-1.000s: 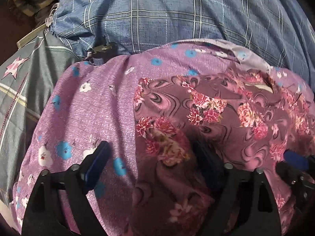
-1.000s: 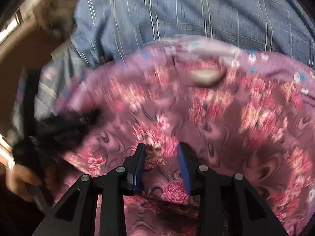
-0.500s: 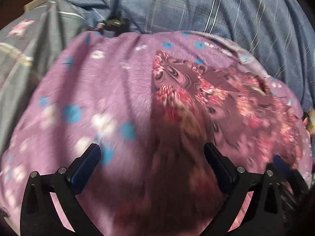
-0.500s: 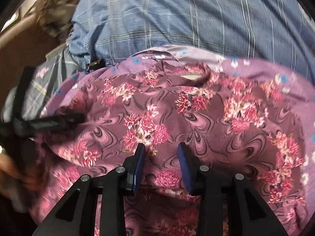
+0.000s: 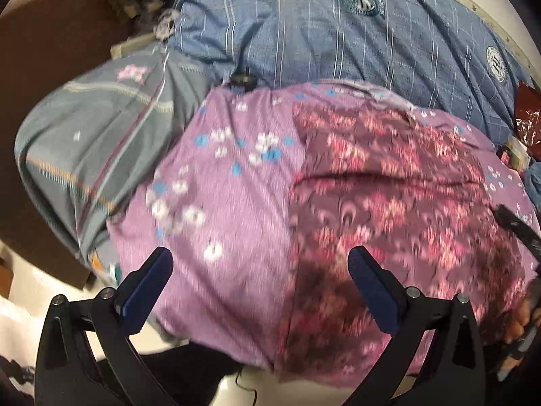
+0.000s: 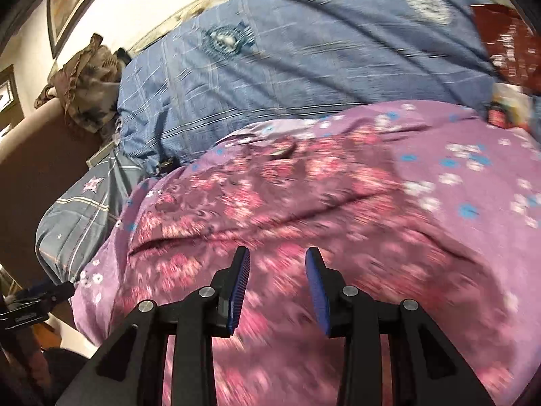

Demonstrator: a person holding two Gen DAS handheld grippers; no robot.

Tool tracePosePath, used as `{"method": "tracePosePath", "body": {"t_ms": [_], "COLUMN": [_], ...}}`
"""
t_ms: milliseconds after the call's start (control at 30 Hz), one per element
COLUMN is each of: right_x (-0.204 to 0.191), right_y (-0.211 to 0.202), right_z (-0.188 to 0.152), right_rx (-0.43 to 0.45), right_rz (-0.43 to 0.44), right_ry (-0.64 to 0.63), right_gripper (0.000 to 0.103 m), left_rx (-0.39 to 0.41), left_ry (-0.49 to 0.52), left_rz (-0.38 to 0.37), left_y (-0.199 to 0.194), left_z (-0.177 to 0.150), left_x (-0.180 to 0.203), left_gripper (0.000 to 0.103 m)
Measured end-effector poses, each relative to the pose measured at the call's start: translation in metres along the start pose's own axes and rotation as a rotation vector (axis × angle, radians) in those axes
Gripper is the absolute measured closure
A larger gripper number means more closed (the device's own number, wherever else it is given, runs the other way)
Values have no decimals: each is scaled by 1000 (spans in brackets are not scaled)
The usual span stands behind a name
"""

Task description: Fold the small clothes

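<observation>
Two grippers hang above one dark floral garment [image 5: 389, 203], and neither is pinching anything; the left gripper [image 5: 260, 287] has its blue-padded fingers [image 5: 148, 287] spread wide, with cloth showing in the gap and no fold caught between them; directly ahead of its right finger lies the garment, maroon with pink blossoms, spread flat with a long crease running across it; ahead of its left finger is the lilac sheet [image 5: 219, 209] with blue and white flowers on which the garment rests; both views are blurred, so fine edges of the cloth cannot be told; the right gripper [image 6: 277, 287] has its fingers [image 6: 238, 291] parted by a moderate gap, again with nothing held, and the garment [image 6: 304, 209] fills the space just ahead of and beneath them, the lilac sheet [image 6: 473, 186] extending off to its right; farther ahead and to the left of both grippers sits a grey striped pillow [image 5: 94, 142] with a pink star motif; beyond everything, at the far side, lies a blue checked quilt [image 5: 321, 34] bearing round emblems, touching the far edge of the lilac sheet; at the left edge of the right wrist view part of the other gripper is visible.
</observation>
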State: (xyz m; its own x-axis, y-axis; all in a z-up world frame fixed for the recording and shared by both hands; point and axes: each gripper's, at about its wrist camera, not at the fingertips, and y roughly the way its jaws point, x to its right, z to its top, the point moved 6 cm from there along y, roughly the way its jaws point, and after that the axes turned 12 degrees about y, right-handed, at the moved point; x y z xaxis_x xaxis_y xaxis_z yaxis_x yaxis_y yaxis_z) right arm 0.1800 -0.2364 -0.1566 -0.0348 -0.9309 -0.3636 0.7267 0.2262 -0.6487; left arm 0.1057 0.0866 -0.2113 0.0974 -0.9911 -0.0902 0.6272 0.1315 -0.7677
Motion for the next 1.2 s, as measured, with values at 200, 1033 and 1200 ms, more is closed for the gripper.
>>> {"method": "tracePosePath", "body": {"t_ms": [200,1033,1200], "right_x": [58,184,171], "right_y": [-77,-77,-53], "right_z": [6,-69,-72], "right_rx": [83,-296,-346], "right_rz": [-74,-140,-129], "right_ry": [104,318,190], "right_gripper": [52,41,41], "left_rx": [-7,-86,39], "left_ry": [-19,11,96], "left_rz": [-69,-289,-276], "left_y": [-13,39,31], "left_z": [-25,-128,-96], "left_x": [7,28,23], "left_gripper": [0,35,33]}}
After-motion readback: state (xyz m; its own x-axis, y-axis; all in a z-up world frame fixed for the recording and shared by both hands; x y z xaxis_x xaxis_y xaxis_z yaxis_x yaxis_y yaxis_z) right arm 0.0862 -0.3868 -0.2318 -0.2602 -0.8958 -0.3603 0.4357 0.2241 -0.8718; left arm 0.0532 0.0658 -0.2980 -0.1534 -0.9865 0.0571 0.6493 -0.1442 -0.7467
